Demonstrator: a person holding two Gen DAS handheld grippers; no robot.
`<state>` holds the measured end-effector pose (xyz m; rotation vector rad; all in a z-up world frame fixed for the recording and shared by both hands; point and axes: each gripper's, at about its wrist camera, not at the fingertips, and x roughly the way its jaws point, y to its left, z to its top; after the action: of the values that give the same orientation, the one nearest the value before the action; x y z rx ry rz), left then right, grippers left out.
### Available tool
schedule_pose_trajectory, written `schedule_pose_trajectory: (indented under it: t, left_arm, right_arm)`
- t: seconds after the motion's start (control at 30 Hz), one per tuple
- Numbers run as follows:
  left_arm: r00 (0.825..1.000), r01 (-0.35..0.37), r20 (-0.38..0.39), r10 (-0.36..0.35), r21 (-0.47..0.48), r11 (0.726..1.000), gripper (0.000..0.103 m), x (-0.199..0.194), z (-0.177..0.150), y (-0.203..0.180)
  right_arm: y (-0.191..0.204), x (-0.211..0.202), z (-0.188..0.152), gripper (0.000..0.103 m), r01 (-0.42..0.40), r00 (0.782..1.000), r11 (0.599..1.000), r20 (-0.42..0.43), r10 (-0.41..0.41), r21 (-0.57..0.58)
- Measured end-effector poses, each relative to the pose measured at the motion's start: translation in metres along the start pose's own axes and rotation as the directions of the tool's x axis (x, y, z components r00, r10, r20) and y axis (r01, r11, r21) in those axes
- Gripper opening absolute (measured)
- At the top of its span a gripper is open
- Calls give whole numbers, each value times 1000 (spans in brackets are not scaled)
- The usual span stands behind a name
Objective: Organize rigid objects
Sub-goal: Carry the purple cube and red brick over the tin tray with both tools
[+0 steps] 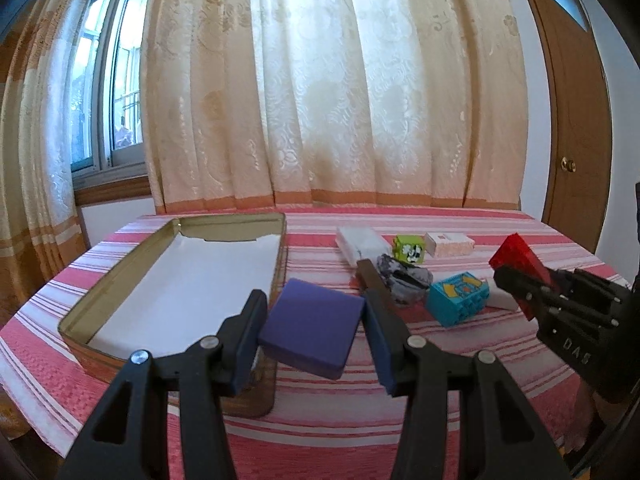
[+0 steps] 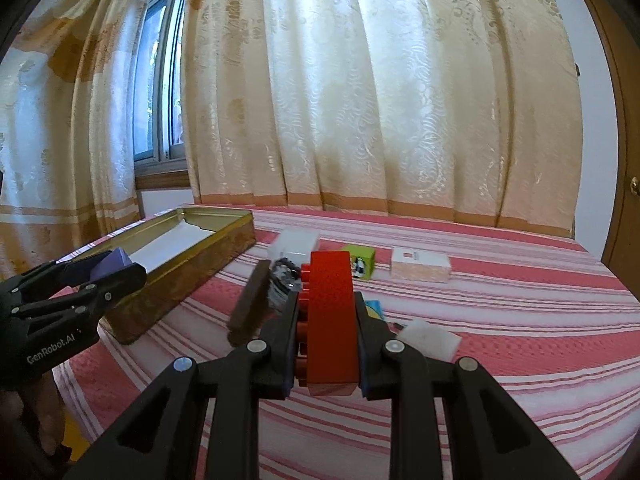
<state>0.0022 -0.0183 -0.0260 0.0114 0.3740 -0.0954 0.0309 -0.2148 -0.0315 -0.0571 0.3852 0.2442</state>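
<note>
My left gripper is shut on a flat purple square block and holds it in the air just right of the open gold tin, which has a white lining. My right gripper is shut on a red toy brick and holds it above the striped tablecloth. In the left wrist view the right gripper and the red brick show at the right. In the right wrist view the left gripper with the purple block shows at the left, beside the tin.
On the cloth lie a teal brick, a green cube, a pale pink box, a white box, a white block, a grey crumpled thing and a brown bar. Curtains hang behind the table; a door stands right.
</note>
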Motion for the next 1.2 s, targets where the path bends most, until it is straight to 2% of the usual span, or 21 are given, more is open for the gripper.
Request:
schedule_pose_trajectory:
  t: [0.33,0.77,1.2]
  left_arm:
    - [998,-35,42,35,-17,999,48,-10,5,20]
    - [996,-66,58,69,-51,997,48,-14,7,47]
    - [990,-133,32,136,-79,988,48,-5,11,82]
  right_arm:
    - [23,6,3,25,-38,999,999,10,38,-20]
    - [55,17,7,25,-116,993,993,-5,116,-38]
    - [77,29,11,25,-178,984,983,-39,176,-35]
